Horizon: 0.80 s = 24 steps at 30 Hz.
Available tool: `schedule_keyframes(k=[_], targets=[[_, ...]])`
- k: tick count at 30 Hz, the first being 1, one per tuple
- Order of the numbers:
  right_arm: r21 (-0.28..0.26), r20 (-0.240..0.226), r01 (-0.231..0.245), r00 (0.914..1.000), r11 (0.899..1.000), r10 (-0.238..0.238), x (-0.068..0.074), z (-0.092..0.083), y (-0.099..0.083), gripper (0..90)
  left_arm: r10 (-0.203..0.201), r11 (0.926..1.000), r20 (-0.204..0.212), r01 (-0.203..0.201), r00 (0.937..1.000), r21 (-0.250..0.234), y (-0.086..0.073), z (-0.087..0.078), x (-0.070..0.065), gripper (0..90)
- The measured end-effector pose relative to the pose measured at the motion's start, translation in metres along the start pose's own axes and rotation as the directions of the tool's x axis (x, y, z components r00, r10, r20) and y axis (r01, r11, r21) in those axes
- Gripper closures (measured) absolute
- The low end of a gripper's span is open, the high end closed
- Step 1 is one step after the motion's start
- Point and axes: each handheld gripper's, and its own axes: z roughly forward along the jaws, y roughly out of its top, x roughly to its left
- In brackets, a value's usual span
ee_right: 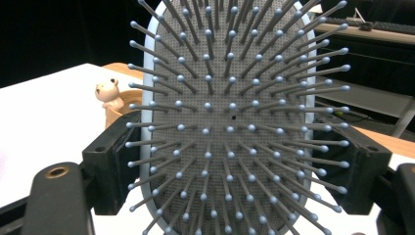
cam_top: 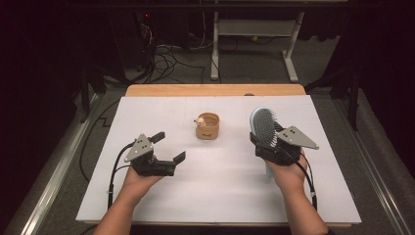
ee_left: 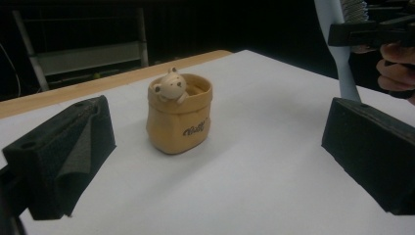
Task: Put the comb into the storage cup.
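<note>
The right gripper (cam_top: 268, 142) pinches the brush (cam_top: 265, 128) by its head, upright, handle down, at the table's right. The cup (cam_top: 208, 126) stands far and left of it, mid-table. The left gripper (cam_top: 167, 147), spread and empty, is about as near.

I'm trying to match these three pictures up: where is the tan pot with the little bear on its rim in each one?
High view: the tan bear-rimmed pot stands mid-table, between the two grippers.
Left gripper view: centre-left, between that gripper's open jaws, farther off.
Right gripper view: left of middle, mostly hidden behind the brush.
Shared landmark: the pale blue hairbrush, clamped in the right gripper.
</note>
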Motion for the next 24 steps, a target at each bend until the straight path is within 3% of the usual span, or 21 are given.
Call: schedule_keyframes(k=[13,24], targets=[[-0.047,-0.038,0.032,0.9987,0.998,-0.034,0.03,0.015,0.007,20.6,-0.004,0.9999,0.044,0.004,0.999,-0.012,0.006,0.004,-0.011,0.7],[-0.086,-0.078,0.05,0.9953,0.995,-0.057,0.053,0.023,0.011,20.6,0.008,0.9994,0.046,-0.007,0.9989,-0.035,0.014,0.002,-0.016,1.1]])
